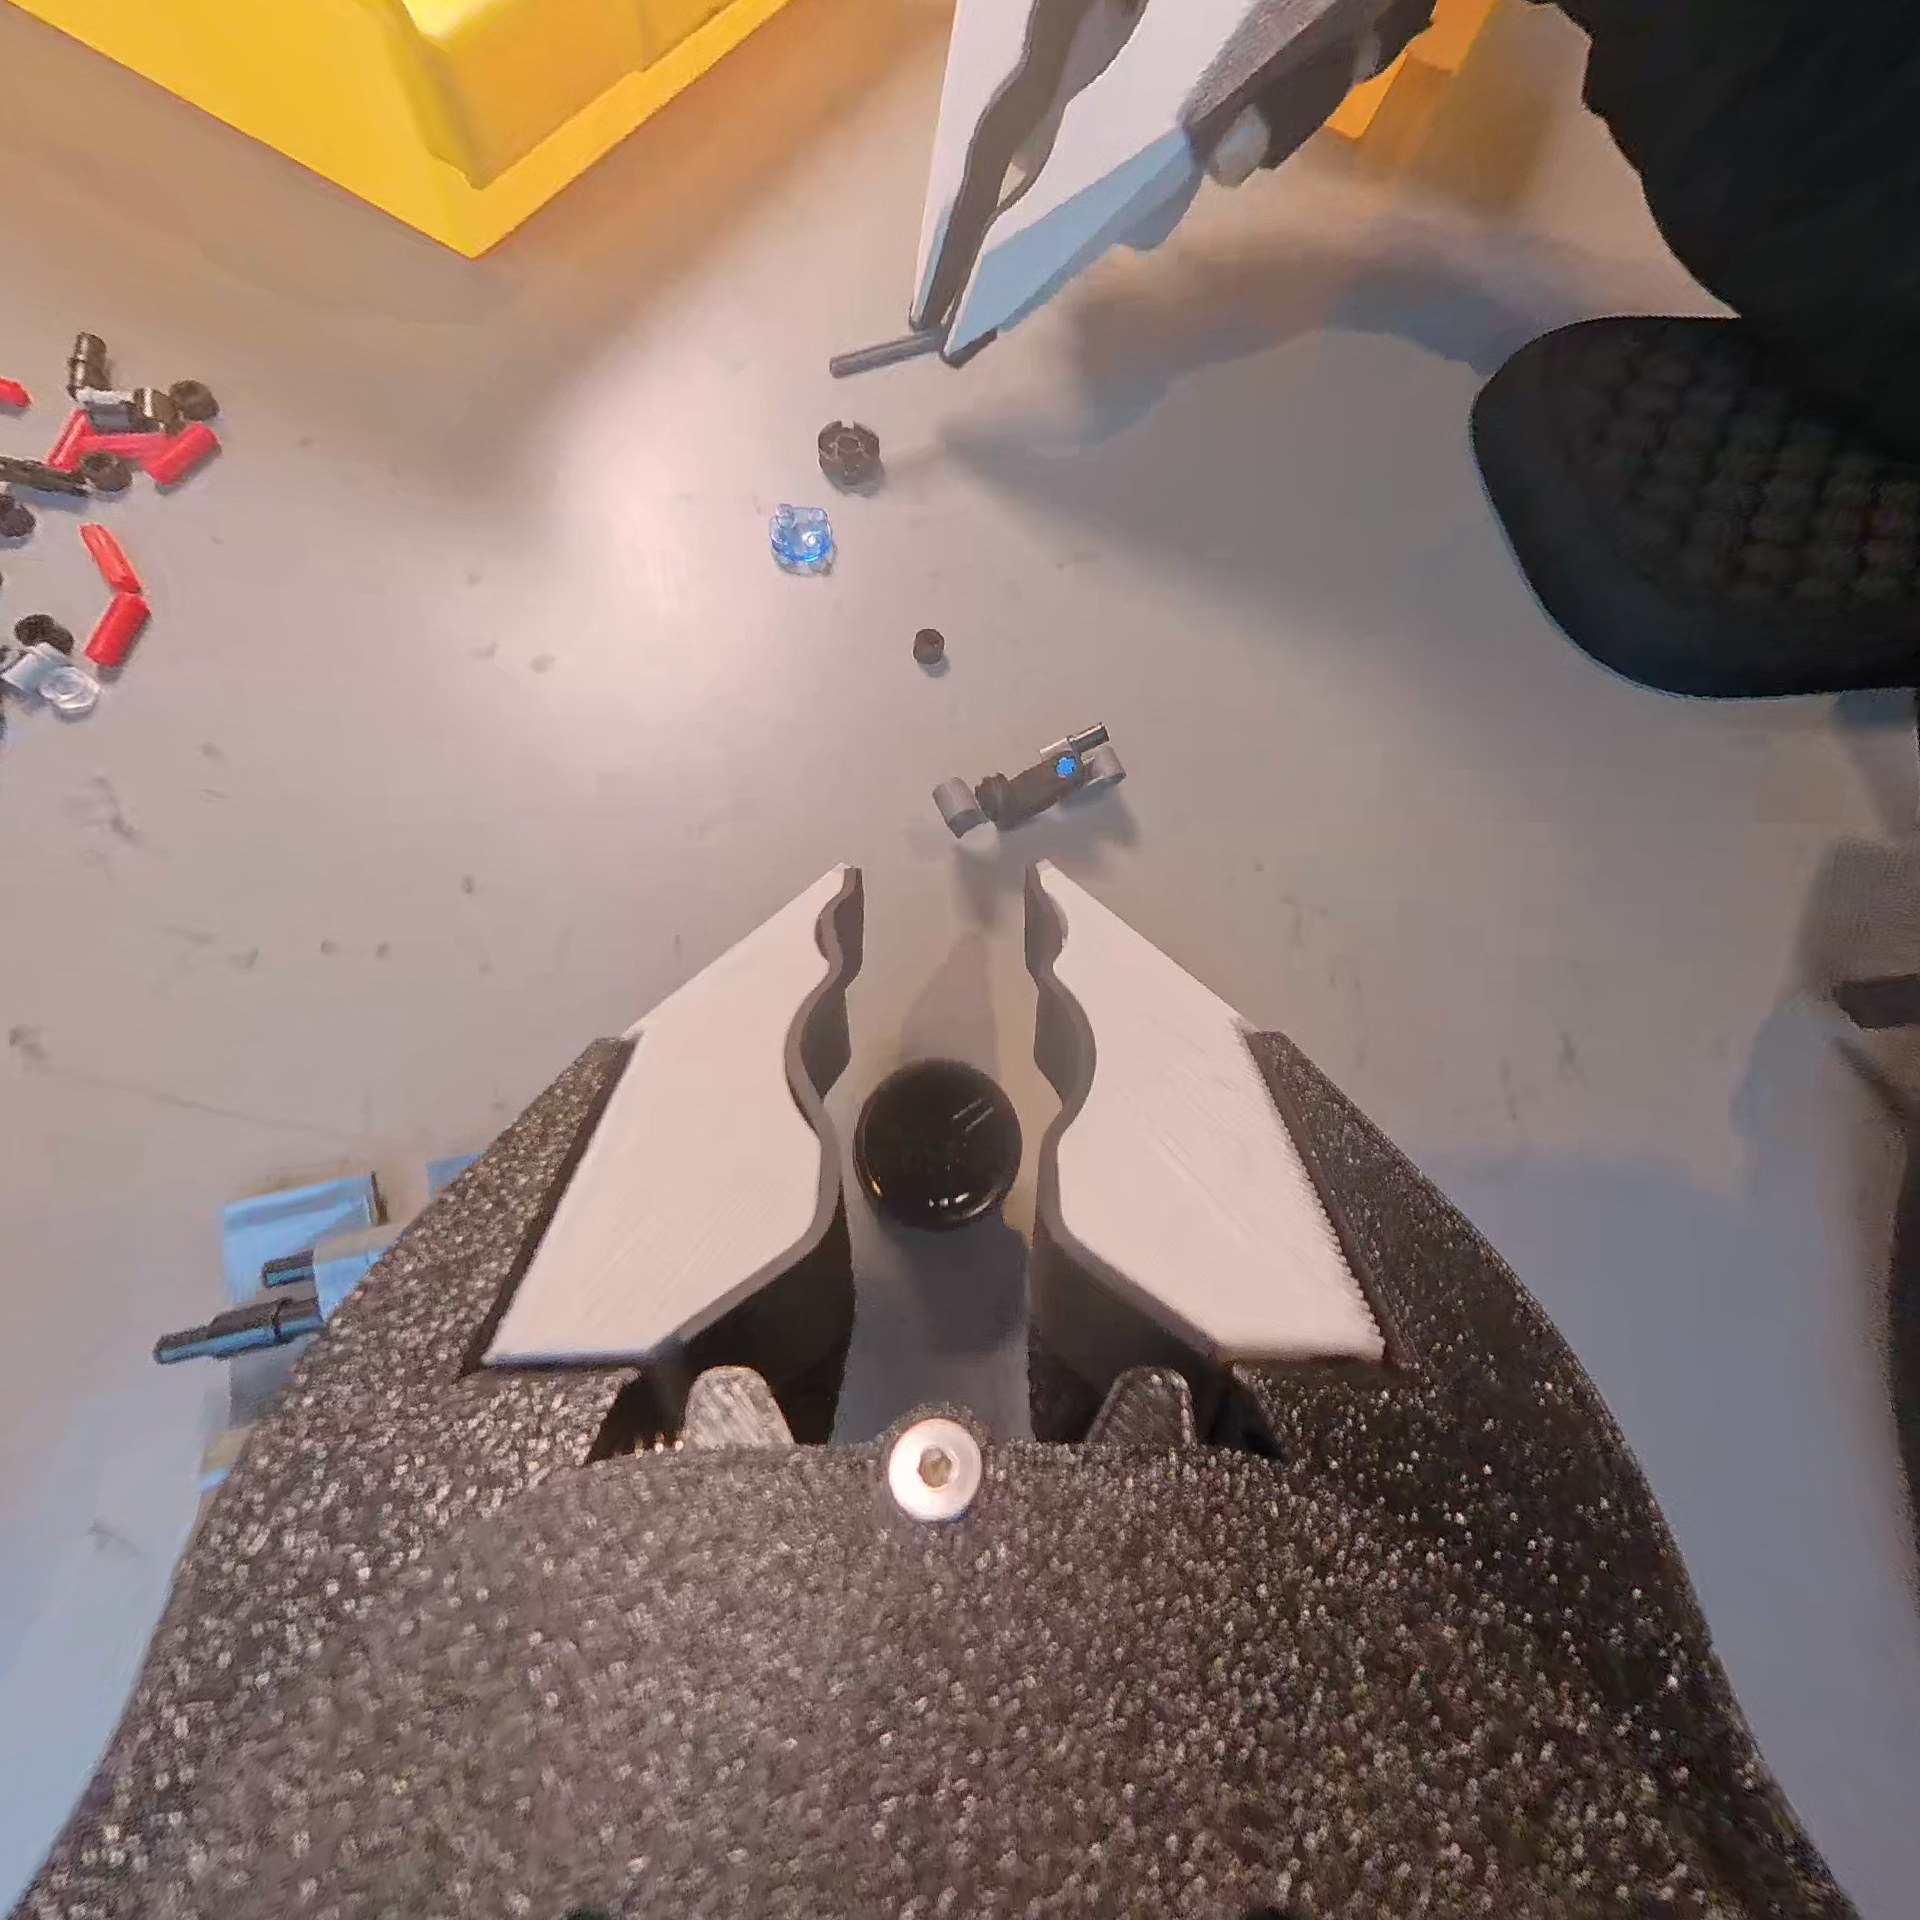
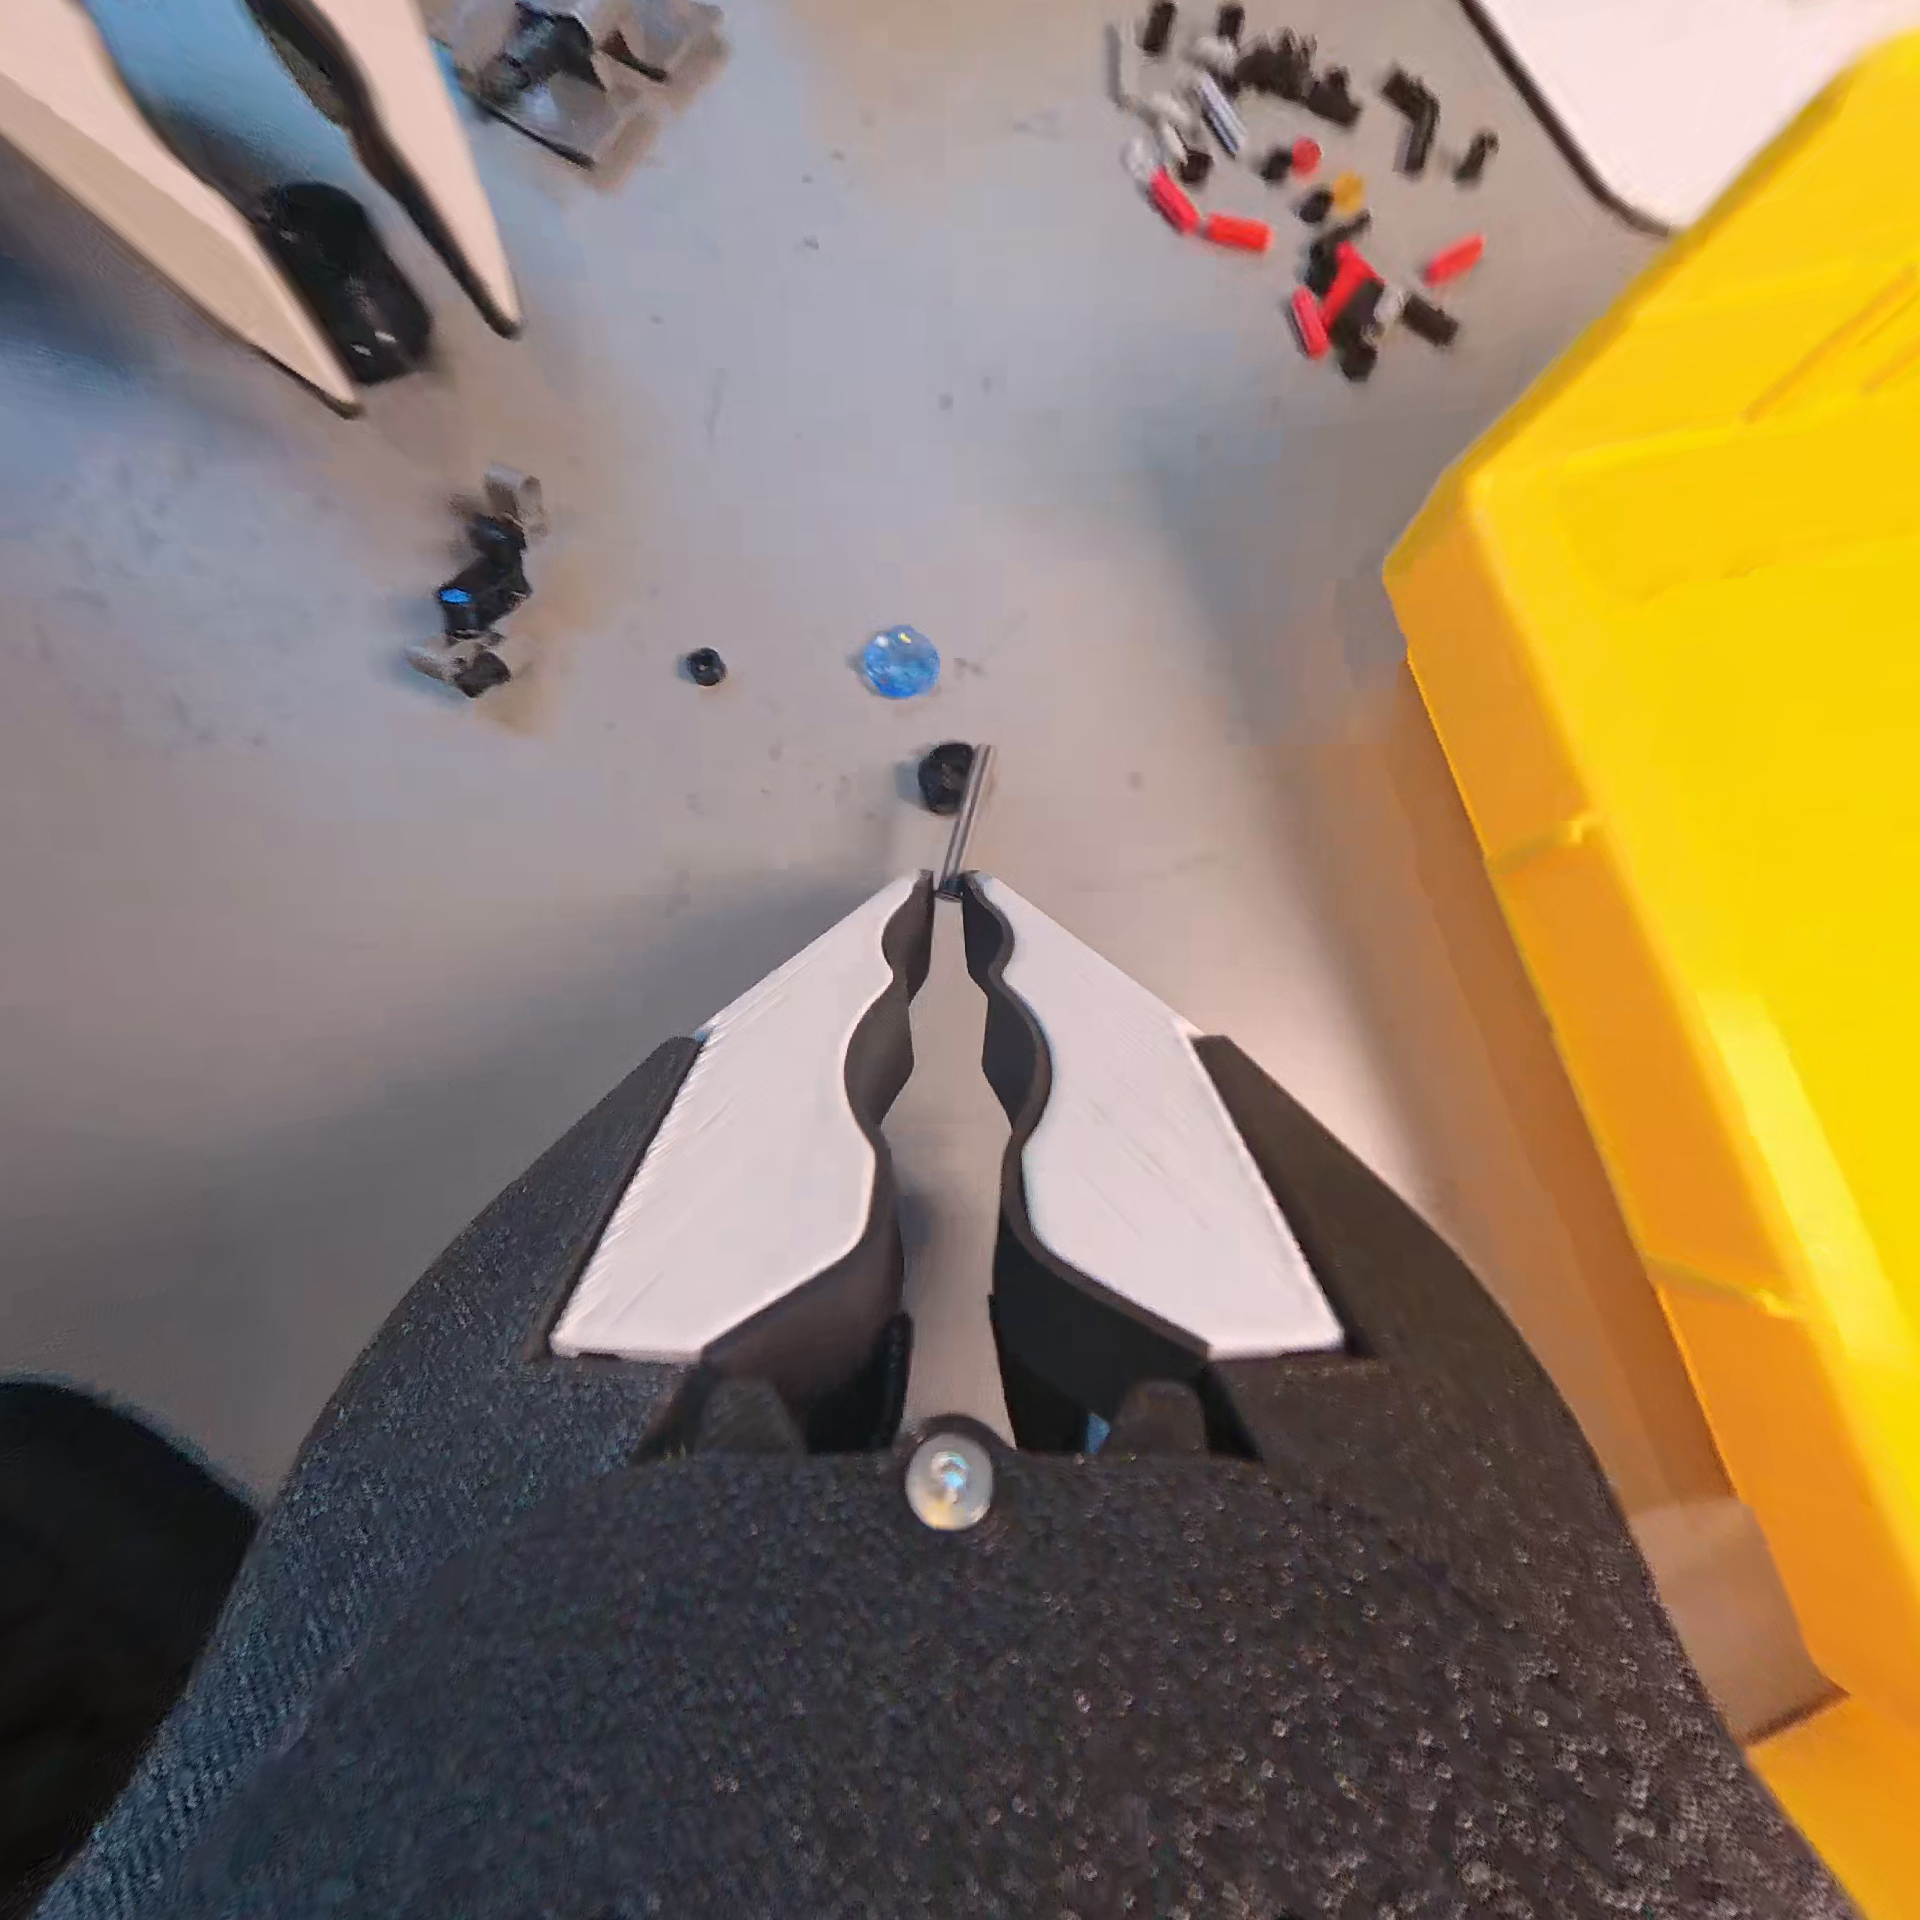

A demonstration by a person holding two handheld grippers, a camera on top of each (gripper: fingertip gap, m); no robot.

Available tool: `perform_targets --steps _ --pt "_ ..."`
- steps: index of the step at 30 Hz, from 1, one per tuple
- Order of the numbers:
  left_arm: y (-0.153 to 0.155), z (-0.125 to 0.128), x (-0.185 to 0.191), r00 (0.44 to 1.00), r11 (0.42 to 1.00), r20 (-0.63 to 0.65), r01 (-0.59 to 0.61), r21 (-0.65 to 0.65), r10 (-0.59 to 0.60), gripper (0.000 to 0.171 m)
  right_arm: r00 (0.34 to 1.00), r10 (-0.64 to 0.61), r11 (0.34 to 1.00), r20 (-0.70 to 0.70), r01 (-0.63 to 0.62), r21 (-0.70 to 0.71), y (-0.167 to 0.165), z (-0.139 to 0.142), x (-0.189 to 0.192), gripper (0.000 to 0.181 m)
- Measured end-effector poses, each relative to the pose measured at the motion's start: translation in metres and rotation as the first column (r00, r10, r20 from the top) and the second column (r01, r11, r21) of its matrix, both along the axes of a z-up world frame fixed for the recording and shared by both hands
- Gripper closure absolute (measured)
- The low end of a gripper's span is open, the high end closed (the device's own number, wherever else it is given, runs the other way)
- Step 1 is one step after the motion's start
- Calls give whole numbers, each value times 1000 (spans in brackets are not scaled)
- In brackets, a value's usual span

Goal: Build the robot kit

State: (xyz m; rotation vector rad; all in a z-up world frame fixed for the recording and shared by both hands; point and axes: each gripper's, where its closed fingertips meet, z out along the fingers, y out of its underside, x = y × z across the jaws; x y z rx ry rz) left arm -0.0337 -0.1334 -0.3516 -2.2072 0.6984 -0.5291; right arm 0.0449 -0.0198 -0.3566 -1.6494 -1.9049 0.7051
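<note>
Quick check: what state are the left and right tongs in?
Left tongs: holding a black wheel.
Right tongs: shut on a thin black axle.

Grey table (image 1: 436, 831): scattered small bricks (image 1: 114, 436), blue stud (image 1: 802, 537), yellow bin (image 2: 1683, 831).

Left claw (image 1: 943, 883) sits low over the grey surface (image 1: 468, 831), fingers parted, with a black wheel (image 1: 938, 1143) sitting between them further back; can't tell if they actually grip it. Just past the tips lies a small grey and black pin assembly (image 1: 1029, 790). Beyond that, a tiny black ring (image 1: 931, 648), a clear blue round stud (image 1: 802, 536) and a black round piece (image 1: 850, 453). The right claw (image 1: 951, 338) pinches a thin black axle (image 1: 883, 355). Red and black bits (image 1: 114, 457) are scattered left, yellow bin (image 1: 416, 114) up top.
</note>
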Motion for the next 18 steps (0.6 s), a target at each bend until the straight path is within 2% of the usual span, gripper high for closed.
perform_targets --steps 3,6,12,18 --pt "3 -5 7 999 996 22 25 -86 -23 145 980 164 986 -110 -163 17 -32 21 -9 176" --pt "4 -10 12 998 987 38 45 -156 -39 150 965 249 969 -83 -248 20 -53 18 -10 176" --pt "10 -14 18 998 984 2 66 -167 -66 153 944 329 944 -5 -329 -8 -75 -2 -11 176" --pt "13 -13 23 996 985 -8 88 -151 -90 155 927 374 927 23 -373 -38 -89 -10 -10 176"
